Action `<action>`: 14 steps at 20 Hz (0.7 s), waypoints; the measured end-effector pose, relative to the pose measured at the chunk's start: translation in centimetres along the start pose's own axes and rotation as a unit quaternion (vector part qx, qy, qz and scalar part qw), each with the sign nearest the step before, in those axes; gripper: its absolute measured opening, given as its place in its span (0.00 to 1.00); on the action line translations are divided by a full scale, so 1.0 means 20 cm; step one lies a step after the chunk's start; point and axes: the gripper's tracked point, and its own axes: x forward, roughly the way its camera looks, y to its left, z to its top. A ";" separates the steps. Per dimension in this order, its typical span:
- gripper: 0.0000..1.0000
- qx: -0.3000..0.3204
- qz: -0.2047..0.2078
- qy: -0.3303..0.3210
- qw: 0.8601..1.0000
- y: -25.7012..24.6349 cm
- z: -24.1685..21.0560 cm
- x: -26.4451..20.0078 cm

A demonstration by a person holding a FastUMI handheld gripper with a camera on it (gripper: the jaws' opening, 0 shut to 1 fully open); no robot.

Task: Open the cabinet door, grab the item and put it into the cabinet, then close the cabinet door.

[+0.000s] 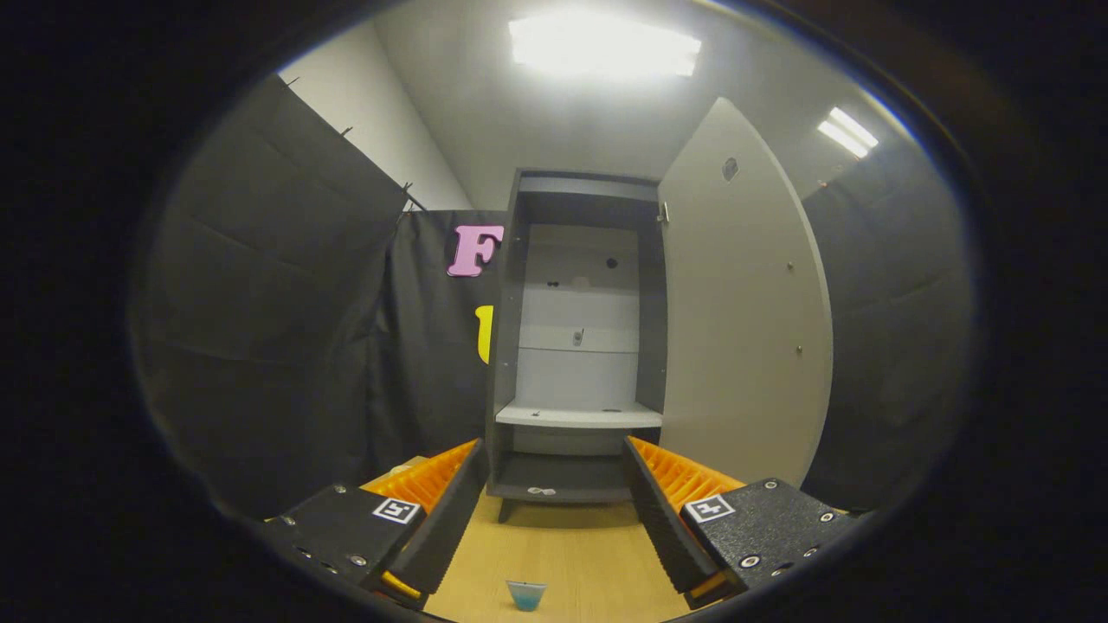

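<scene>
The jaws of the gripper (554,510) stand released and empty over the surface (563,554), the blue cup (526,595) lying between them, so with the cabinet (576,346) door (744,329) open, grabbing comes next, needing a dip down.

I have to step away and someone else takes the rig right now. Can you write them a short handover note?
Tongs: open, holding nothing, aimed at the cabinet.
Cabinet door: already swung open to the right; the white shelf is bare.
Item: small blue cup on the wooden table, between the fingers, close in.
Done: door opened.
Left: grab the cup, place it in the cabinet, close the door.
</scene>
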 end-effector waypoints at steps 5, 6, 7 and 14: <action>0.95 0.025 0.004 0.049 0.998 0.07 -0.37 0.05; 0.95 0.023 0.004 0.060 0.998 0.08 -0.45 0.05; 0.95 0.020 0.005 0.072 0.997 0.10 -0.52 0.05; 0.95 0.024 0.003 0.160 0.987 0.19 -1.00 0.04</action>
